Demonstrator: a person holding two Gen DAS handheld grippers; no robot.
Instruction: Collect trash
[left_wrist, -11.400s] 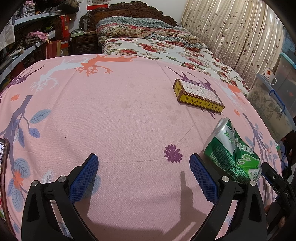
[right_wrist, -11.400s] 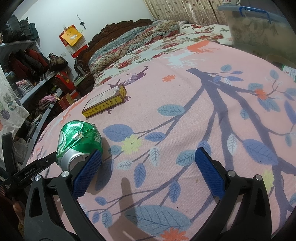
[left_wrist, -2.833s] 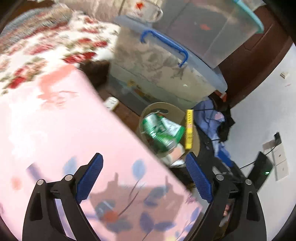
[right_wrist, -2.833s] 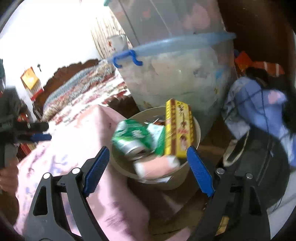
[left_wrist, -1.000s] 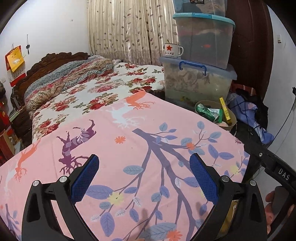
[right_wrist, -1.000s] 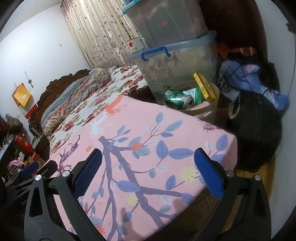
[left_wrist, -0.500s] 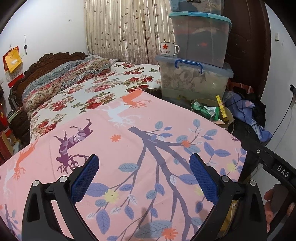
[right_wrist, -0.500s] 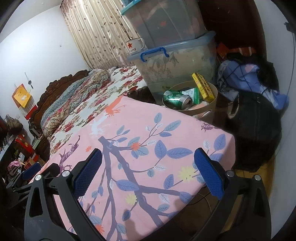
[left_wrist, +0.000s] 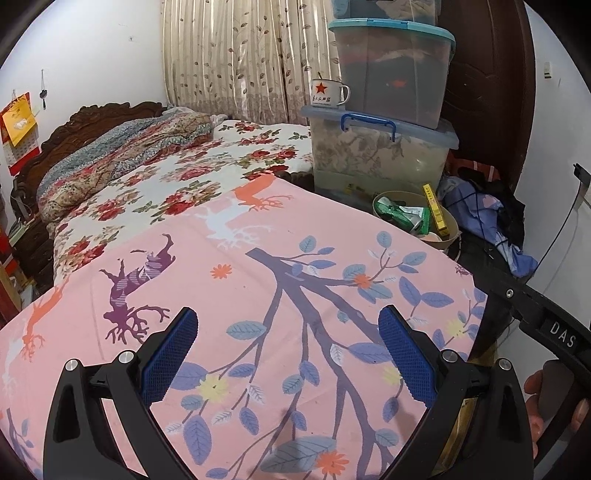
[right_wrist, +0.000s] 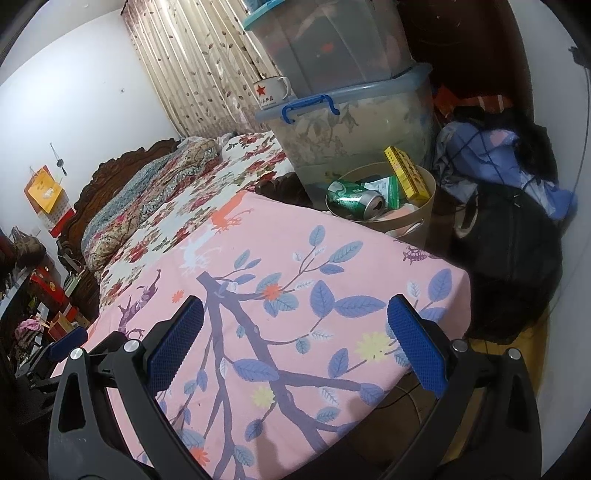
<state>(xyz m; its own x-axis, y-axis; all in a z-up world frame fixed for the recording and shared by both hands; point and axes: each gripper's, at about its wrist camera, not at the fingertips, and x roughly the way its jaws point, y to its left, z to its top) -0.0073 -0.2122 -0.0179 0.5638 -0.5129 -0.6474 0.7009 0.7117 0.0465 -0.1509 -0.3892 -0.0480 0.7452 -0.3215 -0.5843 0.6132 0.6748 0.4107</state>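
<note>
Beyond both grippers' wide, empty fingers (left_wrist: 168, 363), bin (right_wrist: 424, 214) half hides can (right_wrist: 354, 201)

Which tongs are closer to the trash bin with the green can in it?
Right. The right tongs hover over the pink cloth's corner nearest the trash bin. The left tongs sit farther back and to the left; both are open and empty.

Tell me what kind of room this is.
Most likely a bedroom in a home. A bed with a carved wooden headboard and floral bedding stands by a curtained window, and stacked plastic storage bins sit beside a small trash bin on the floor.
</note>
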